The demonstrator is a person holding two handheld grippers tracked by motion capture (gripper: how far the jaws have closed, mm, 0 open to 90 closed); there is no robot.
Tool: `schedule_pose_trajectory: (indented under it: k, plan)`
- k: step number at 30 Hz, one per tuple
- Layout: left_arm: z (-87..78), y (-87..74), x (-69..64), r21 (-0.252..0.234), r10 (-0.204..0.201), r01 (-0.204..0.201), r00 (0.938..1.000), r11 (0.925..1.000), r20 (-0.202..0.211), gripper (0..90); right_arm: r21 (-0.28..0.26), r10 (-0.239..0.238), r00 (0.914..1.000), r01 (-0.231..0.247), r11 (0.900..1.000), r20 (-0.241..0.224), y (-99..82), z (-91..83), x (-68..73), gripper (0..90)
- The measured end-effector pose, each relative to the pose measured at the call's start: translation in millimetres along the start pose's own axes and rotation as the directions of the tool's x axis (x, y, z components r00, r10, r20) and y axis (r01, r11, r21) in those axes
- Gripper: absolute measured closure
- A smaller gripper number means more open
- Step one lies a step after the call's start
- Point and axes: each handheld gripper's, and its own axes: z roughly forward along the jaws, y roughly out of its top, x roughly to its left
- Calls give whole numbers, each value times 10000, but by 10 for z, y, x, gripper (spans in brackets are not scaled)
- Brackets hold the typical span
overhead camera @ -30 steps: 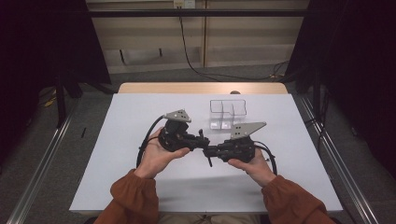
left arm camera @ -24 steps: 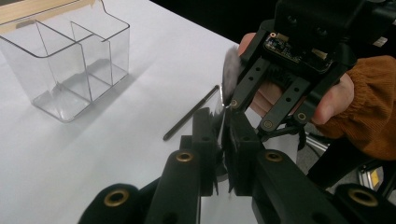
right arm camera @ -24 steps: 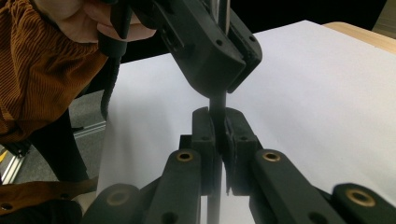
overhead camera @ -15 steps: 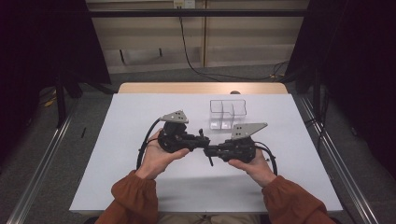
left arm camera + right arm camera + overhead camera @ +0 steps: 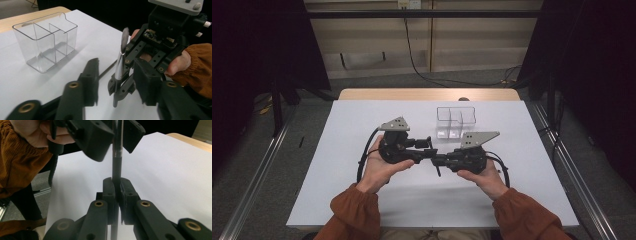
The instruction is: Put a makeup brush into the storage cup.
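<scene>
A makeup brush point(image 5: 119, 66) with a silver ferrule, grey bristles and a black handle stands upright between the two grippers. My right gripper point(image 5: 116, 185) is shut on its black handle point(image 5: 116, 170). My left gripper point(image 5: 117, 75) faces it, and its jaws have just been opening. They now stand apart on either side of the ferrule without pressing it. In the high view both hands hold the grippers nose to nose at the table's middle, the left gripper point(image 5: 428, 145) and the right gripper point(image 5: 437, 160).
A clear plastic organiser point(image 5: 455, 122) with several compartments stands empty just beyond the grippers, also seen in the left gripper view point(image 5: 47, 45). White paper covers the table point(image 5: 362, 115), whose wooden edge shows at the far side.
The left gripper's jaws have spread apart and let go of the brush. Both hands have stayed in place, and the right gripper keeps its hold.
</scene>
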Motion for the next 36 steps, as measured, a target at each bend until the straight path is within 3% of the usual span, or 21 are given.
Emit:
schedule_pose_trajectory:
  k: [7, 15, 17, 21, 26, 34, 35, 36]
  plan:
    - [-27, -15, -9, -178, 56, -64, 9991, 9998, -428, 251, -31, 50, 9999, -49, 10000, 118, -9, -23, -18, 842]
    - [-122, -109, 62, -510, -103, 46, 9937, 9987, -1118, 77, -55, 72, 9999, -72, 10000, 127, -24, -13, -14, 842]
    - [-168, -131, 83, -602, -214, 139, 9919, 9981, -1256, 52, -86, 111, 9998, -110, 9999, 134, -24, -17, -13, 842]
    - [-264, -207, 101, -766, 149, -273, 9875, 9967, -1572, 41, -156, 123, 9996, -119, 9998, 244, -27, -41, -12, 842]
    - [-406, -322, 127, -1005, 210, -388, 9847, 9942, -1728, 36, -169, 139, 9994, -133, 9998, 326, -34, -77, 1, 842]
    - [-569, -519, 190, -1249, 153, -506, 9631, 9909, -2689, 28, -168, 155, 9991, -149, 9997, 401, -37, -85, 4, 842]
    - [-589, -544, 197, -1345, 93, -495, 9587, 9897, -2844, 27, -178, 163, 9990, -156, 9997, 406, -38, -88, 5, 842]
    - [-619, -574, 204, -1359, 106, -556, 9501, 9892, -3118, 26, -177, 167, 9990, -160, 9997, 415, -40, -92, 8, 842]
